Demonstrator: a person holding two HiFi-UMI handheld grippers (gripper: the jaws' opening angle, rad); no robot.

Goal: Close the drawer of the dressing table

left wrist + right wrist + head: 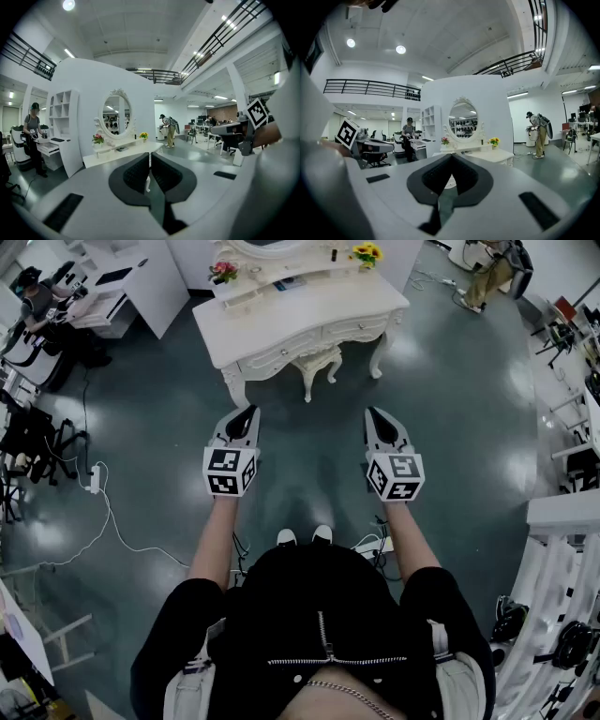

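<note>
While both point toward the dressing table [281, 307], the left gripper [250, 412] and right gripper [371, 412] hang well short of it, jaws pressed together on nothing, its stool [317, 360] and drawer [354, 331] facing them.

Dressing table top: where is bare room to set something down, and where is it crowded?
Bare: front of the white dressing table, between its raised back shelf and front edge. Crowded: that shelf, with pink flowers at left, yellow flowers at right and small items between.
</note>
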